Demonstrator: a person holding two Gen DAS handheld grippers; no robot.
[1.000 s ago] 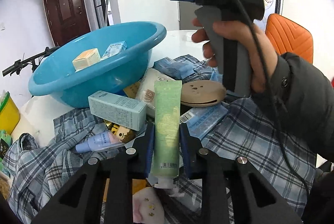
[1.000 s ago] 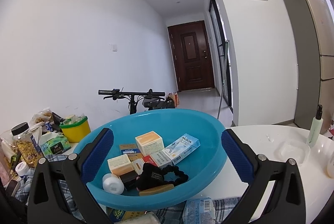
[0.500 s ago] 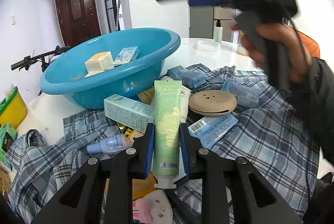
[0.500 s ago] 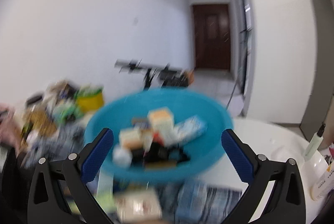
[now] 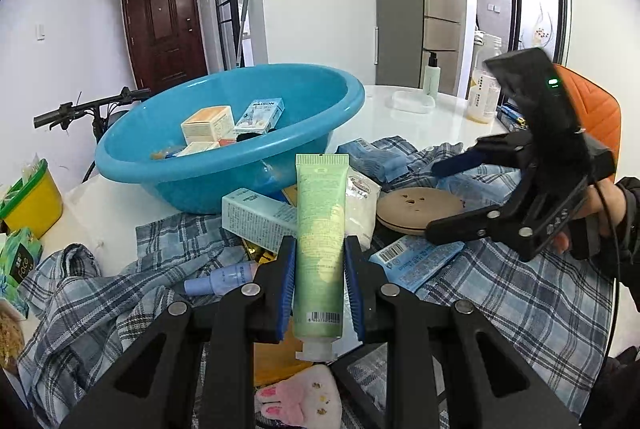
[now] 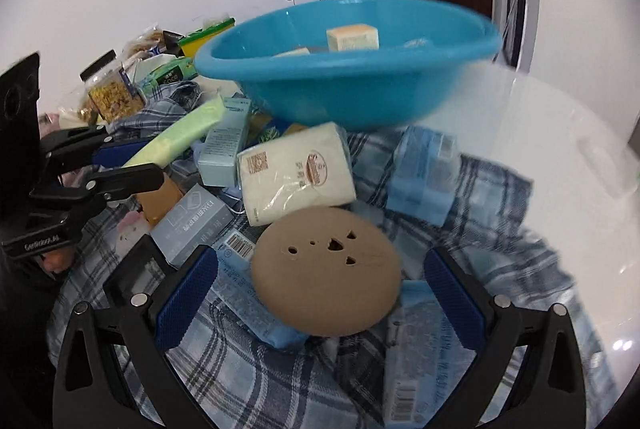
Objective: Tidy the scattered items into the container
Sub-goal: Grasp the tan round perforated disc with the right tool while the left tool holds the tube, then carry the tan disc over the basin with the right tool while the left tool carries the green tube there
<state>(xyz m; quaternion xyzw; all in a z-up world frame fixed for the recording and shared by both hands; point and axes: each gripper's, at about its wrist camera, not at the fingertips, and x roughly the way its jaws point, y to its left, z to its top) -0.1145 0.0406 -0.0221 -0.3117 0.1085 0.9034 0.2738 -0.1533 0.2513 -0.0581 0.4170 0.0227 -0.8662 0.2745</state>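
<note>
Left gripper (image 5: 320,269) clamped on pale green tube (image 5: 320,229), cap toward camera, raised over plaid cloth (image 5: 520,301). Right gripper (image 6: 320,293) spread wide, nothing held, tan round disc (image 6: 326,273) between its blue pads. Blue basin (image 5: 224,169) at 11 o'clock from tube, boxes inside. White tissue pack (image 6: 296,173) at 12 o'clock from disc, touching it.

My left gripper (image 5: 320,269) is clamped on the green tube (image 5: 320,229), pitched downward just short of the blue basin (image 5: 224,165). My right gripper (image 6: 320,293), jaws spread wide, tilts down nearer me than that basin, held by my right hand (image 5: 600,213).
</note>
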